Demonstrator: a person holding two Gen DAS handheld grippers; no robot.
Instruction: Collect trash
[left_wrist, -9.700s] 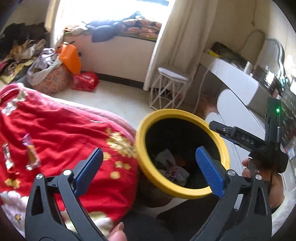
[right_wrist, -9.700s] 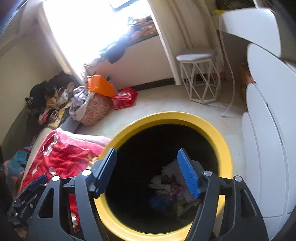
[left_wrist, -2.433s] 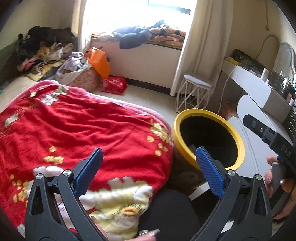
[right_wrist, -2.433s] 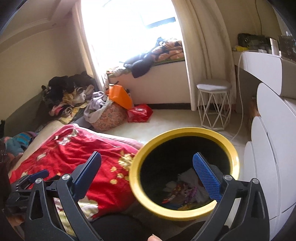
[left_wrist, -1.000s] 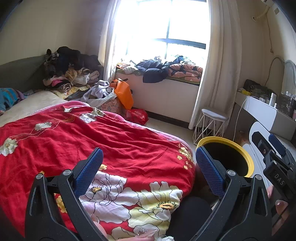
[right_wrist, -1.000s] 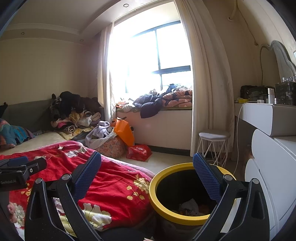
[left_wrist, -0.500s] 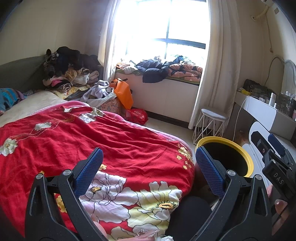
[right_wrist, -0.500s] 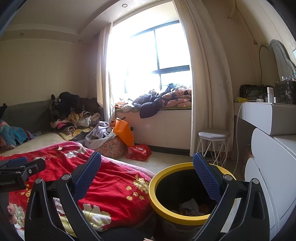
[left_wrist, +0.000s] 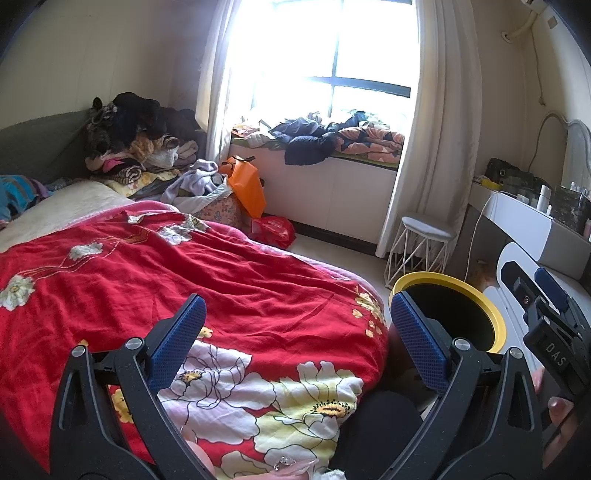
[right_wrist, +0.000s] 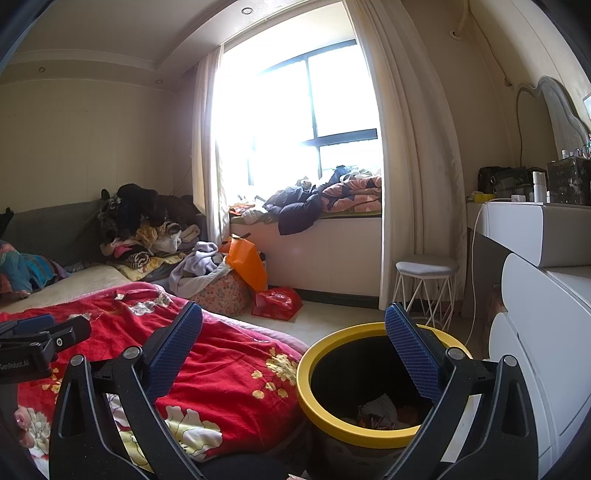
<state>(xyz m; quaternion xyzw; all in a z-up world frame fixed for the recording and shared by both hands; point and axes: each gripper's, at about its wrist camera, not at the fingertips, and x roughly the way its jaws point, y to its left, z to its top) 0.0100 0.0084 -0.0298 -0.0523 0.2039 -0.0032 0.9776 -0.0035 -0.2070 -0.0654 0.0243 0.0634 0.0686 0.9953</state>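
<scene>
A yellow-rimmed black trash bin stands on the floor beside the bed, with crumpled wrappers at its bottom. The same bin shows at the right of the left wrist view. My left gripper is open and empty, held above the red flowered bedspread. My right gripper is also open and empty, raised above and in front of the bin. I see no loose trash on the bedspread. The other gripper shows at the edge of each view.
A white wire stool stands by the curtain. White rounded drawers are at the right. Clothes are piled on a sofa and the window ledge. An orange bag and a red bag sit on the floor.
Both grippers have risen and tilted up from the bin to look across the room. In the last second they barely moved. Both stayed open and empty.
</scene>
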